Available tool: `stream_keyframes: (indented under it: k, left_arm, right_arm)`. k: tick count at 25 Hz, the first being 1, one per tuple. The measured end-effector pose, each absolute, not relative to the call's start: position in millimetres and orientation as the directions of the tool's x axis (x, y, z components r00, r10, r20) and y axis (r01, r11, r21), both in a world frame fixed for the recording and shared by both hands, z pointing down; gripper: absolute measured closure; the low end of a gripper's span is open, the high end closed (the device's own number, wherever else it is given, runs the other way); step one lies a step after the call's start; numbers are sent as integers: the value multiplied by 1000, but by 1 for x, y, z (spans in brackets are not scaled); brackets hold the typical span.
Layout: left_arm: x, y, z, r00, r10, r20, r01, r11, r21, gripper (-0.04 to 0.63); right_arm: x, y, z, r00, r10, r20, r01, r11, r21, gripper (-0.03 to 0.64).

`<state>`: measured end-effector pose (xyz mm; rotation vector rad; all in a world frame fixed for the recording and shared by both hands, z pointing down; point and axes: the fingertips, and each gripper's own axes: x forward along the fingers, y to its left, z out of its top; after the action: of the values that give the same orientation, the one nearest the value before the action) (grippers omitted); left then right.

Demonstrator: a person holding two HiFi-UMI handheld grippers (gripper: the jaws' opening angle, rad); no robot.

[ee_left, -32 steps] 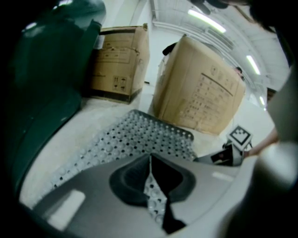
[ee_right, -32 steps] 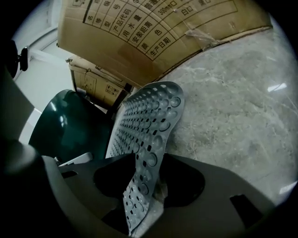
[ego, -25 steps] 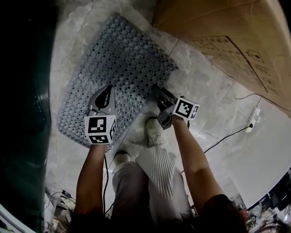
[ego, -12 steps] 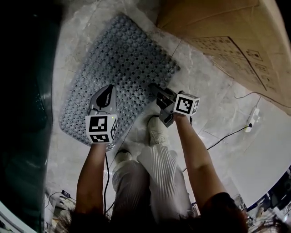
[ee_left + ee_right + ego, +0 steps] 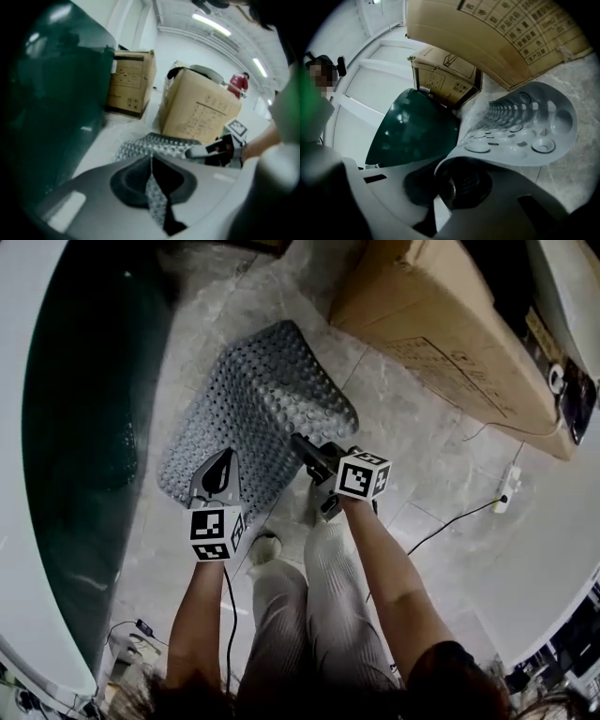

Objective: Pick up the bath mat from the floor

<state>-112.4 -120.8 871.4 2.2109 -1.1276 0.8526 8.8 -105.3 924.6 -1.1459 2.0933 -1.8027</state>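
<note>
Your left hand-held gripper [image 5: 222,463] is clamped on the near edge of the mat [image 5: 258,399]. In the left gripper view a strip of the bumpy sheet sits pinched flat between its jaws. Your right hand-held gripper [image 5: 305,447] has just been closing its jaws, and they now bite the same edge at the corner nearer the box [image 5: 441,324]. In the right gripper view the sheet curls up out of the jaws with its suction cups showing.

Taking one edge at two points looks deliberate. A floppy mat held this way should hang spread out, not fold on itself, and should peel off the floor [image 5: 412,418] from one side.

The mat is just beside the box. Its gripped edge is raised and its body is humped, while the end nearest the box's corner looks to be down on the floor.

You cannot see whether any cups on that end grip the tiles. The bite points are masked in the head view by the grippers' own bodies. A dark green tub [image 5: 84,418], farther from the box than the mat, is cut off by the frame, so its full shape is unclear
</note>
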Motion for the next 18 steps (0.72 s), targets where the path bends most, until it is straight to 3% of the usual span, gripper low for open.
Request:
stream_keyframes:
  k: [8, 18]
  left_arm:
    - [-124, -113, 768, 435, -558, 706, -867, -470, 163, 578]
    - [-135, -133, 647, 396, -624, 673, -902, -400, 161, 578]
  right_arm:
    - [-28, -103, 811, -704, -647, 295, -380, -9, -925, 600]
    - [-34, -121, 679, -767, -584, 266, -397, 106, -912, 601]
